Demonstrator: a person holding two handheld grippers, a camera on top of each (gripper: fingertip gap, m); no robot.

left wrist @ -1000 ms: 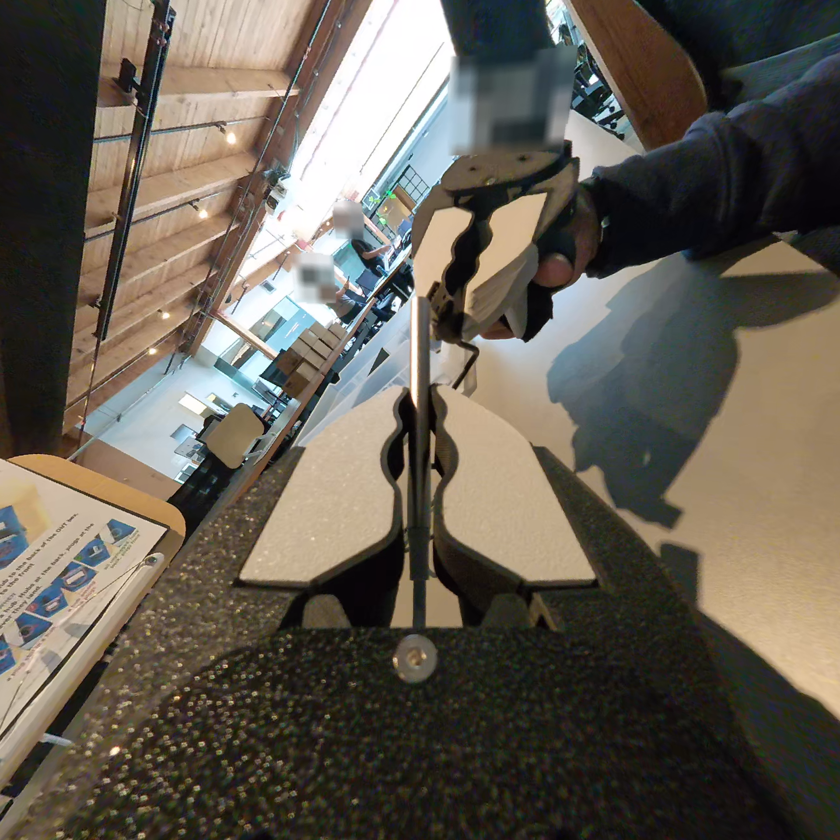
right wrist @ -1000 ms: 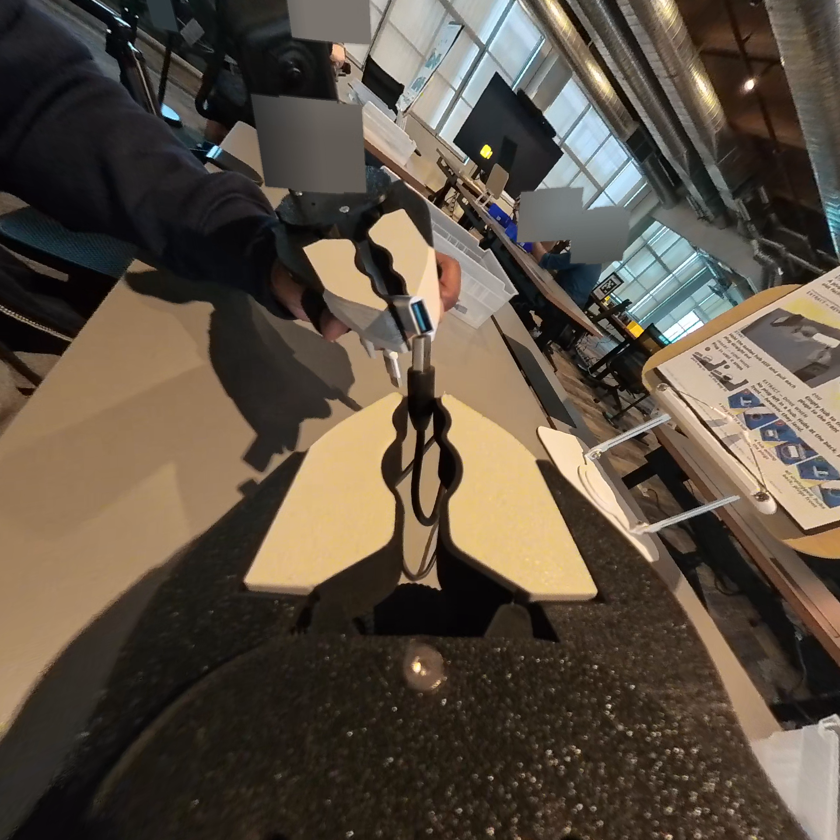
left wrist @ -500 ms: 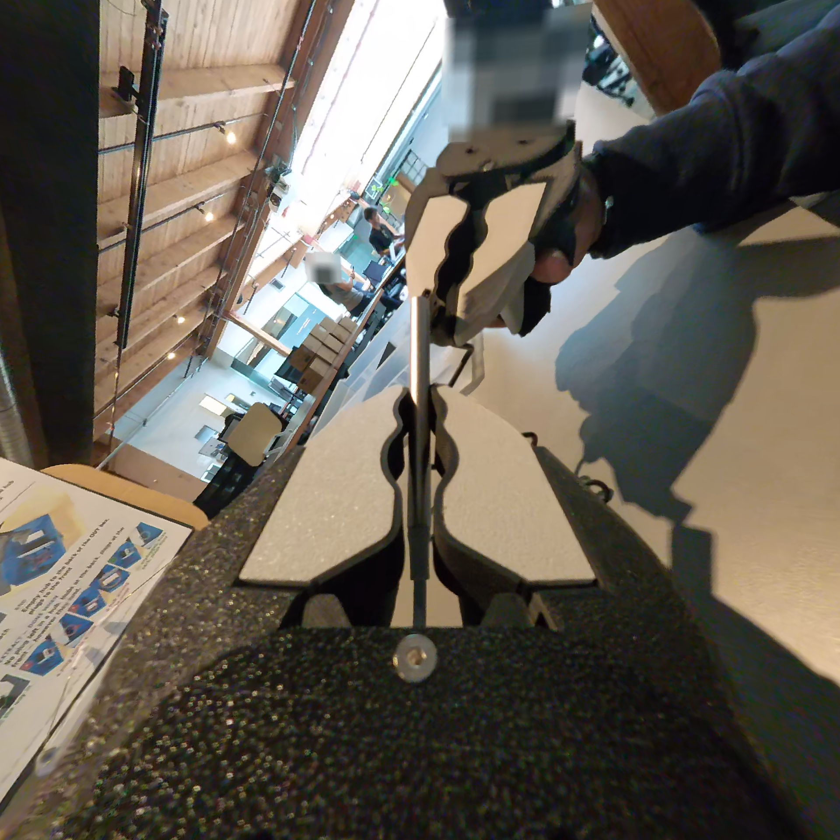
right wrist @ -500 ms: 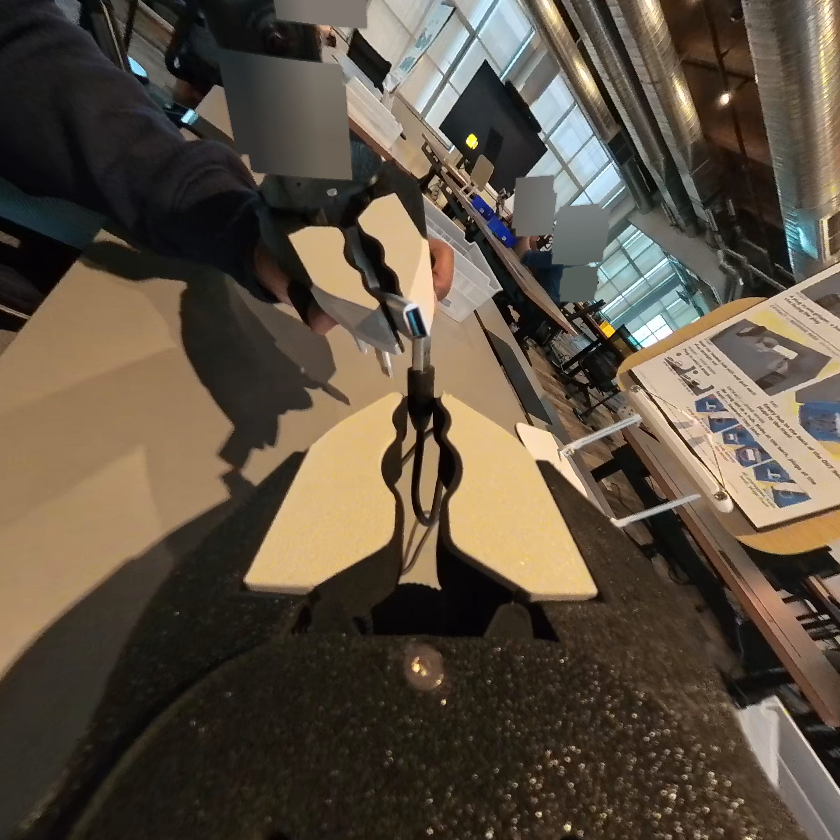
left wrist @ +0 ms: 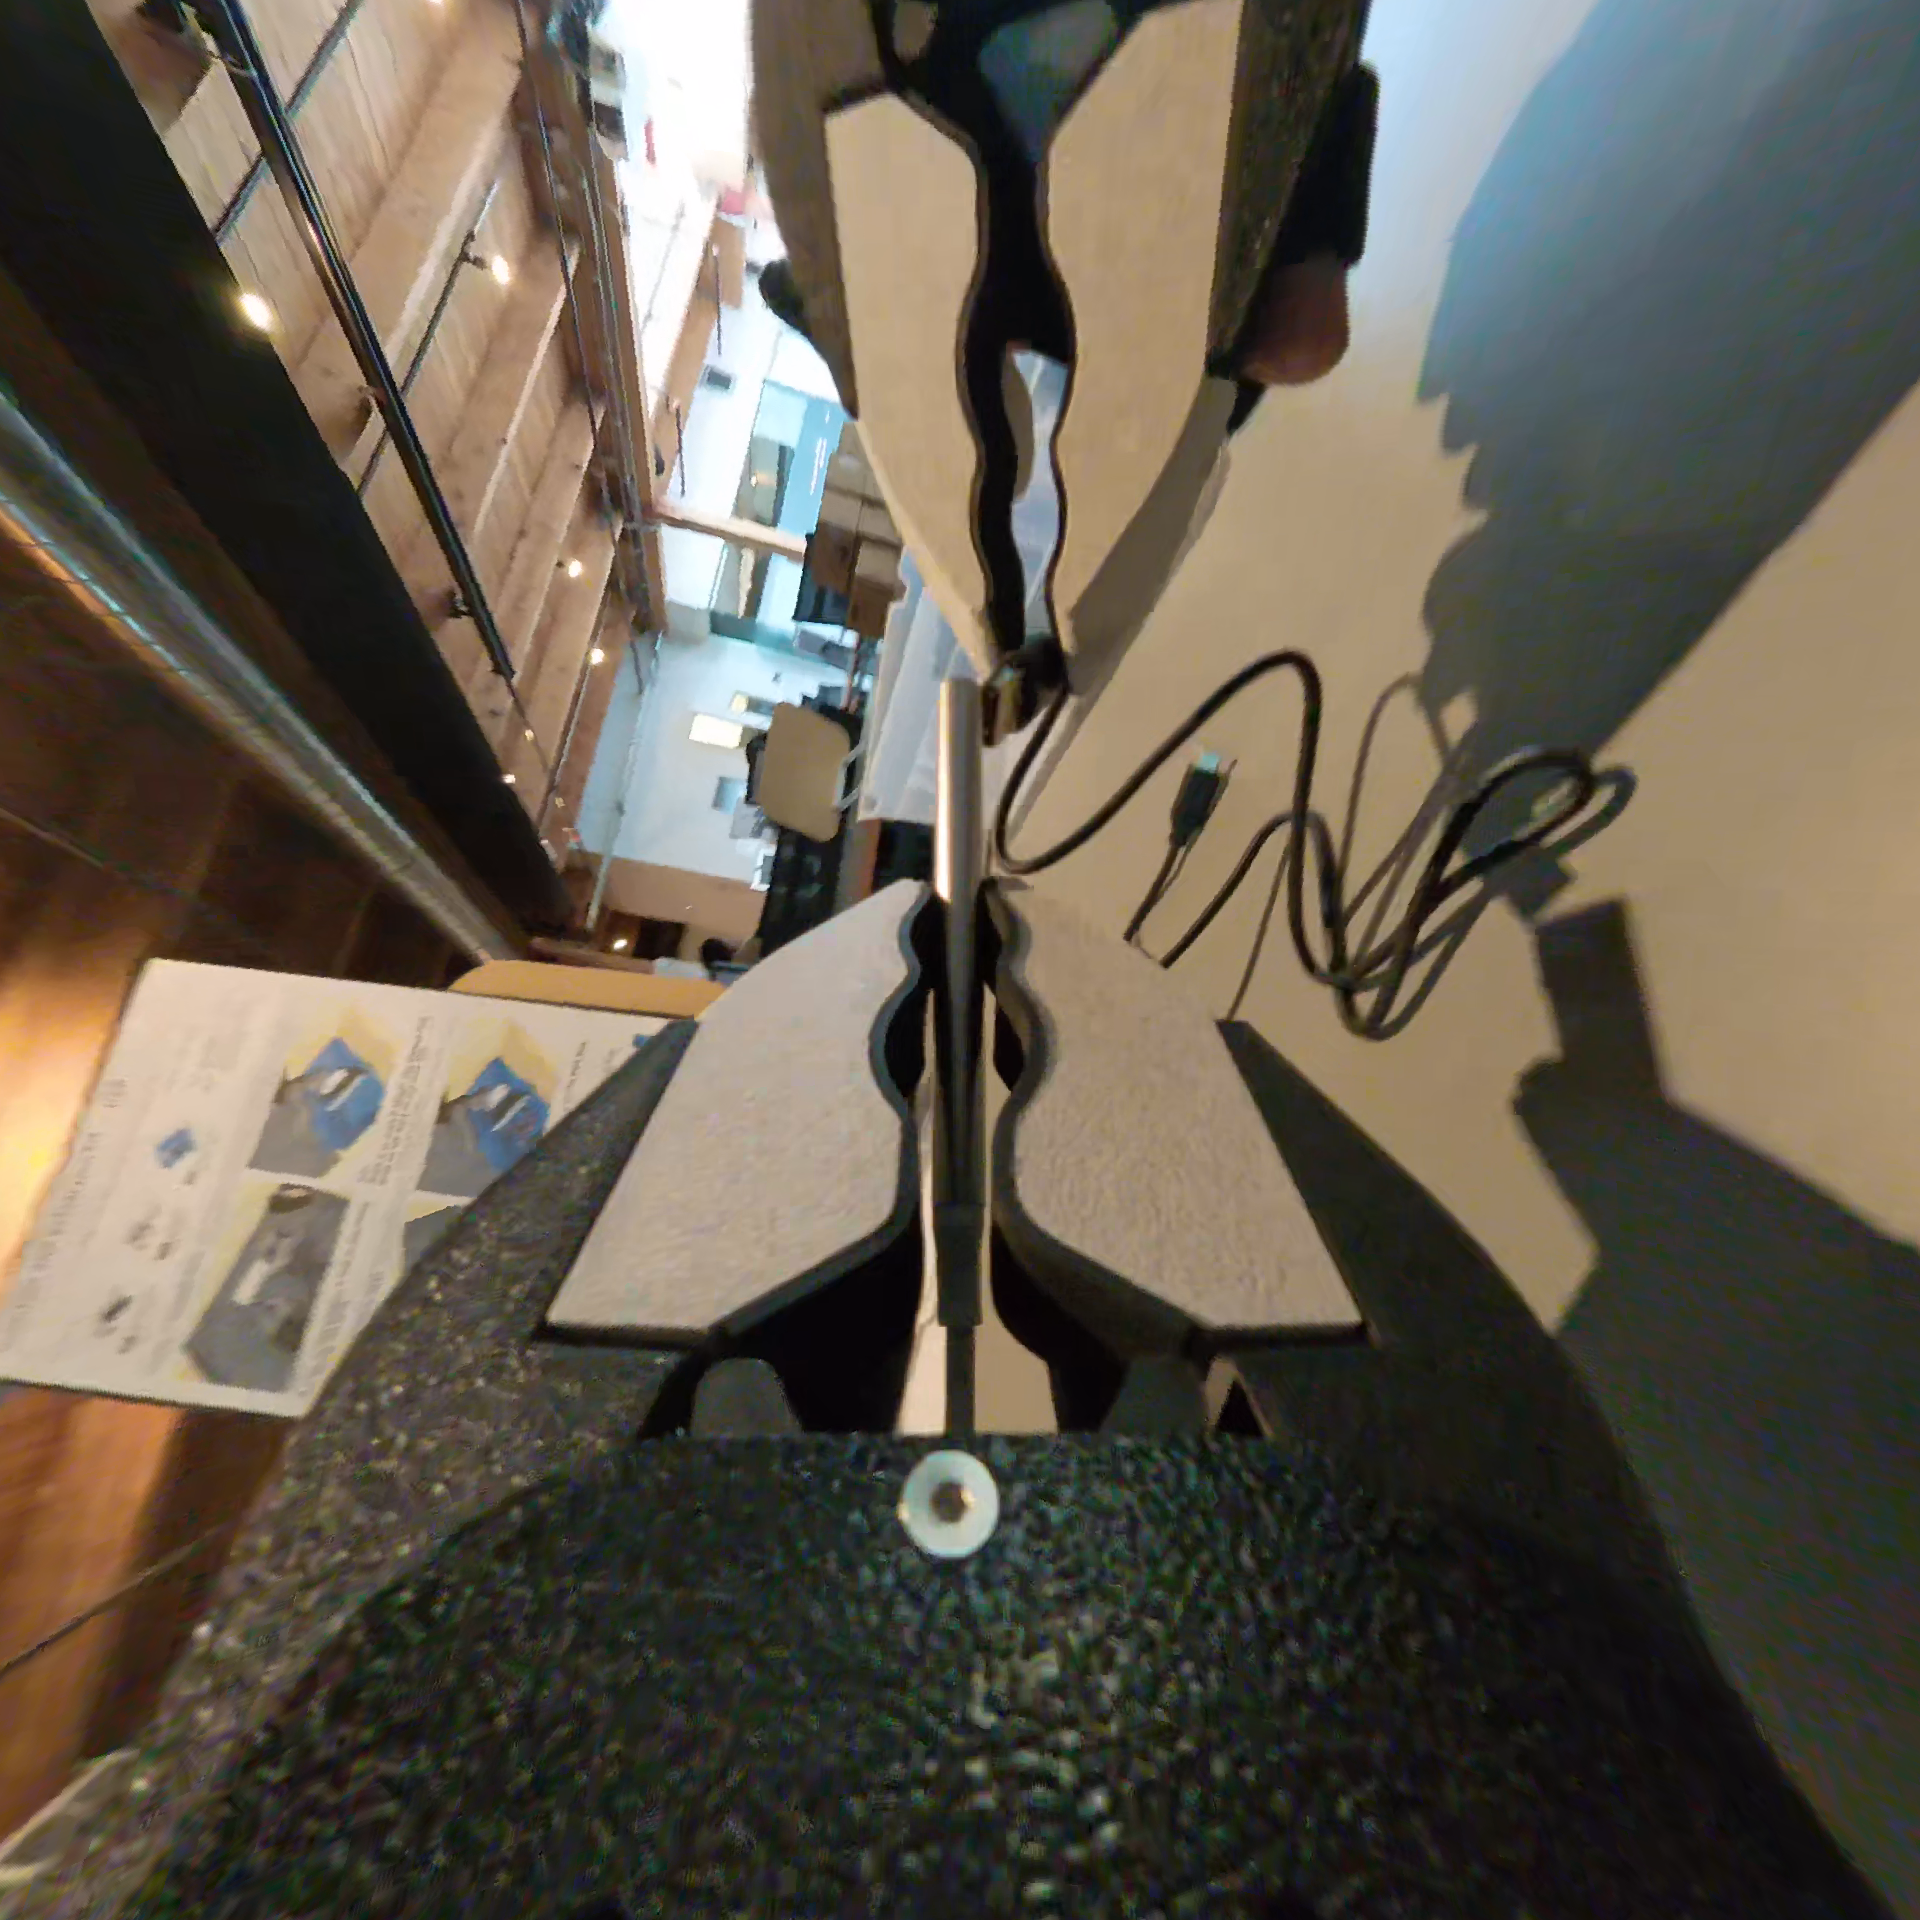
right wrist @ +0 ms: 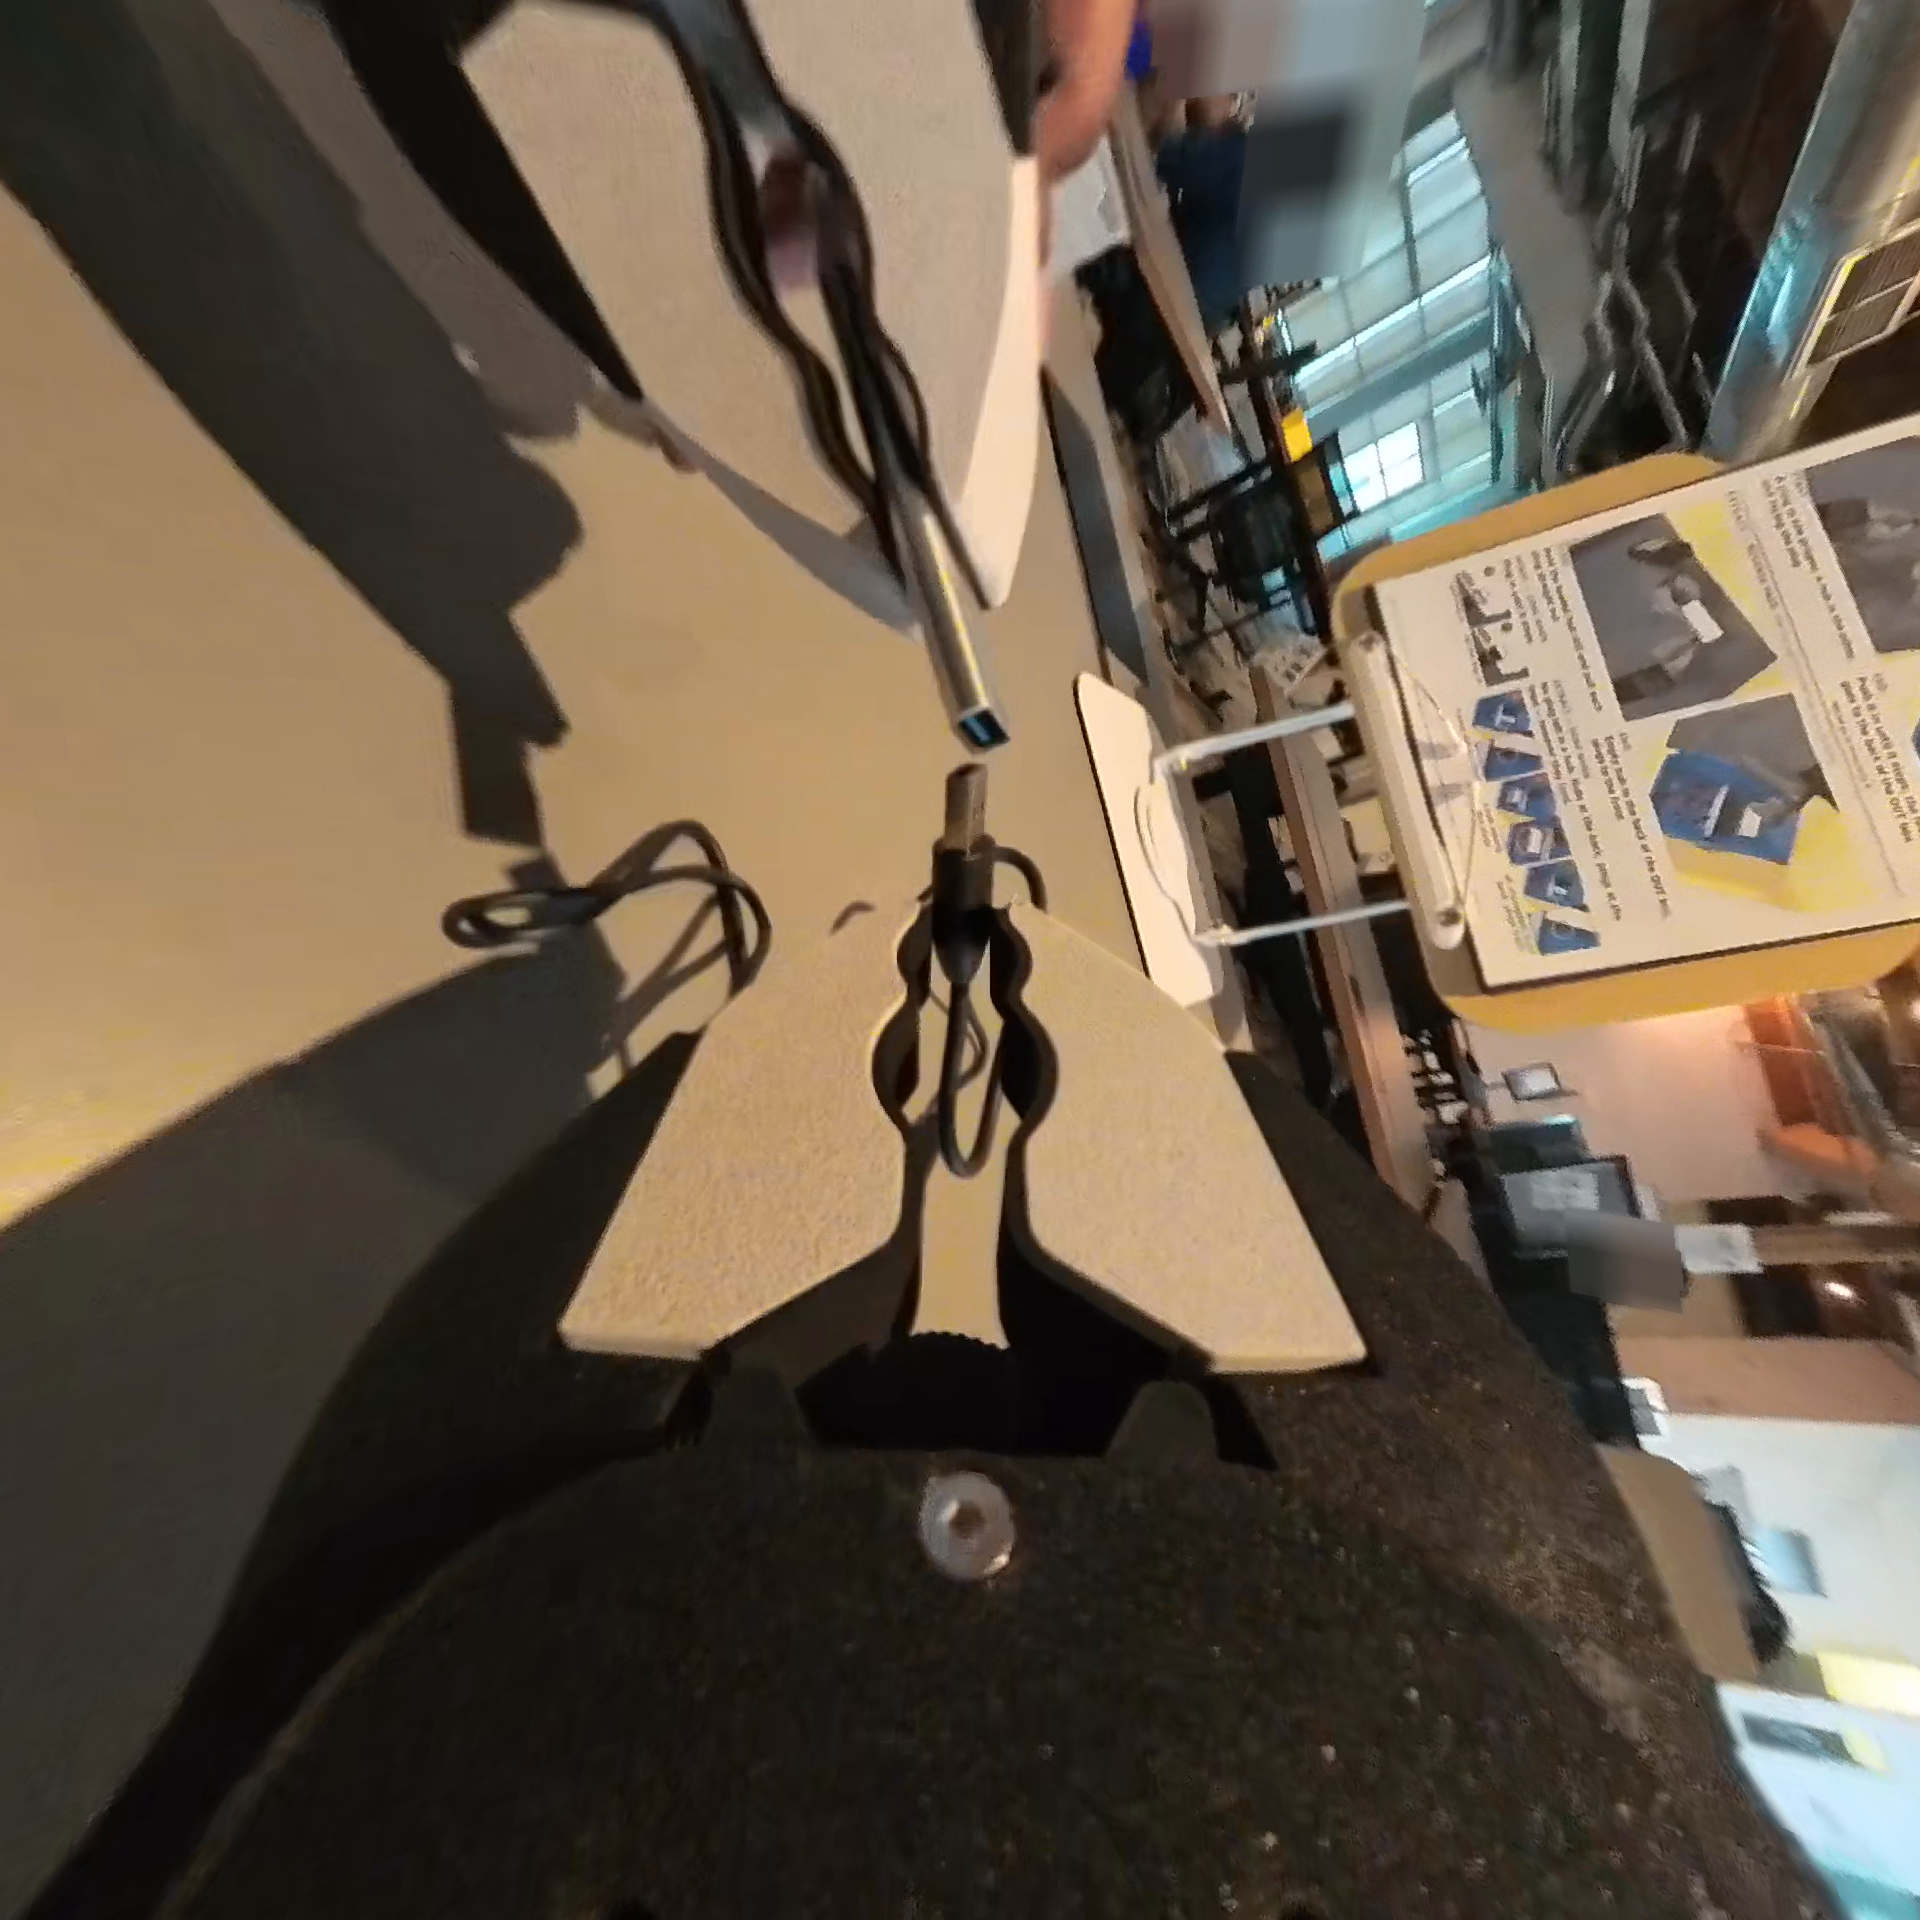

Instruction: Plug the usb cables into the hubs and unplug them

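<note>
USB cable plug (right wrist: 964, 816) is pinched by its black moulded body in the right tongs (right wrist: 961, 914), metal tip poking out front and sitting just short of the blue port on the end of the hub (right wrist: 951, 644). Not touching yet, and the two look a bit out of line to me: the hub slants in from the upper left while the plug points nearly straight ahead.

The hub is that thin silver stick, clamped edge-on by the left tongs (left wrist: 958, 899), with its own lead running back between the fingers. So both tongs are closed down narrow, one on each part.

Handling-wise, I'd guess both bits are super light. The hub is rigid metal and probably a bit slick, so it could swivel in the grip if the plug pushes off-axis. The cable (right wrist: 966, 1091) is floppy and loops back through the tongs, no help for steering. Holding the stiff plug housing is the right call; grabbing the cord would just let it buckle.

Rest of the cable and a second plug (left wrist: 1200, 800) lie in a loose tangle on the worktop (left wrist: 1714, 883). An instruction sheet (right wrist: 1704, 707) stands off to the right on a stand.
</note>
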